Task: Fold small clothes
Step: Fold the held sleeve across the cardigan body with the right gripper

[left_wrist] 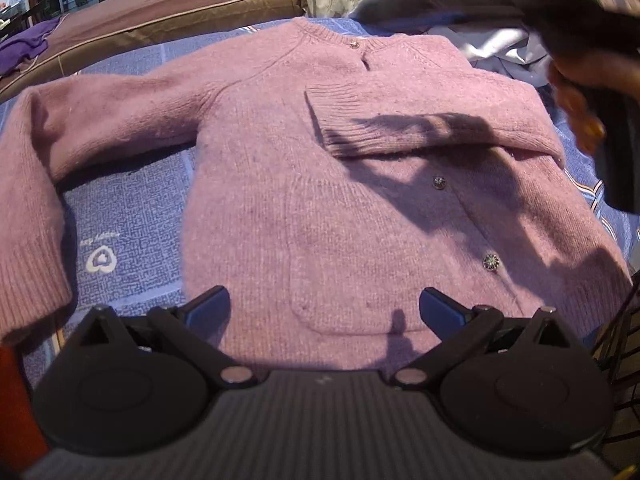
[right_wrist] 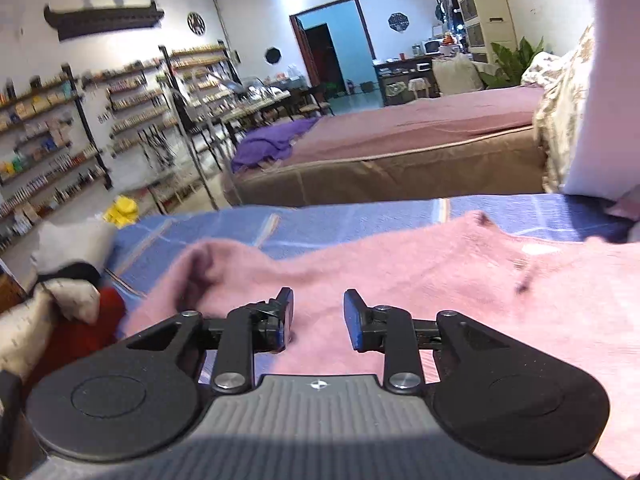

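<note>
A small pink knit cardigan [left_wrist: 320,200] with jewelled buttons lies flat, front up, on a blue patterned cloth [left_wrist: 132,220]. Its right sleeve [left_wrist: 420,124] is folded across the chest; its left sleeve [left_wrist: 60,152] lies spread out and bent downward. My left gripper [left_wrist: 324,308] is open and empty above the cardigan's hem. My right gripper [right_wrist: 318,320] is open and empty, low over the cardigan [right_wrist: 440,280]. Its dark body shows blurred in the left wrist view [left_wrist: 592,48] at the top right, held by a hand.
A brown-covered bed [right_wrist: 400,148] with a purple garment [right_wrist: 272,140] stands beyond the blue cloth. White and grey fabrics [left_wrist: 500,52] lie past the collar. Shelves of goods [right_wrist: 80,140] line the left wall. A red and white item [right_wrist: 72,312] lies at the cloth's left.
</note>
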Available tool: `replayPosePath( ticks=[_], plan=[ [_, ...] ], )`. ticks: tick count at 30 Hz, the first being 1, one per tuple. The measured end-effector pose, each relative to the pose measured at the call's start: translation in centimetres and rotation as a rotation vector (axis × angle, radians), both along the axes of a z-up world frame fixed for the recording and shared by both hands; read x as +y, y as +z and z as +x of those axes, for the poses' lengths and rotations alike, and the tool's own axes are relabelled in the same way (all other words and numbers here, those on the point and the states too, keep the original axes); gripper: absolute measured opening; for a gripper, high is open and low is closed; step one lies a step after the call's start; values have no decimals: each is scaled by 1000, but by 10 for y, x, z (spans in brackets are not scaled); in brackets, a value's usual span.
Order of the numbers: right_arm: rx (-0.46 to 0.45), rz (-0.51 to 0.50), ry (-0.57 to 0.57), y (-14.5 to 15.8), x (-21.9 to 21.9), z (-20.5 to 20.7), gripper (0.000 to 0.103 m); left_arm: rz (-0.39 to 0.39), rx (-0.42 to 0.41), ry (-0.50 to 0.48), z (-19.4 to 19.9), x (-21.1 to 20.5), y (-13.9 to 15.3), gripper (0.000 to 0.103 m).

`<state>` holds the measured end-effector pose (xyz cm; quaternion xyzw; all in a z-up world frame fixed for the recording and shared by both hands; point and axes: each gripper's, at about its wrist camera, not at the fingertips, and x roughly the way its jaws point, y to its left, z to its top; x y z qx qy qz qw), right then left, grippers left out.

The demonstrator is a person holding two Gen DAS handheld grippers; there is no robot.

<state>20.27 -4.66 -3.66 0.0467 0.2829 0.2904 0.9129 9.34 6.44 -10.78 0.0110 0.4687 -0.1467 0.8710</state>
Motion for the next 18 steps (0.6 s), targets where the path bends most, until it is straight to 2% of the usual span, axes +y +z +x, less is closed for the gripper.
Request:
replayPosePath(
  ticks=[1,3,4,7,9,11,13,14,15,16,17,18],
  plan=[
    [-5,-67,-29,-2,-15,-9,53,-7,-3,3,3,-1,-1,103],
    [5,-243,-85,-15,-30,-16,72,-11,-10,-2,9,-8,-1,103],
    [10,-302,-81,-17,-37,-21,75,-12,-9,-10,13,-12,-2,103],
    [-32,-434,14,-31,-46,-32,79,0,-8,-33,17,-25,-4,103],
    [-118,-534,87,-43,-28,-41,90,4,-7,-51,15,-29,-3,103],
    [-178,-639,151,-59,-11,-41,90,18,-3,-67,11,-28,-2,103],
    [-198,-784,191,-78,10,-34,93,41,8,-60,7,-22,-2,103],
    [-197,-849,207,-87,19,-27,91,45,12,-49,6,-18,-2,103],
    [-200,-892,223,-94,22,-23,82,43,16,-31,4,-10,-1,103],
    [-201,-914,229,-98,23,-18,67,37,22,-12,3,-3,-1,103],
    [-186,-926,214,-98,24,-11,36,31,28,7,2,3,-1,103],
    [-166,-901,193,-92,23,-4,33,25,34,24,2,8,-1,103]
  ],
)
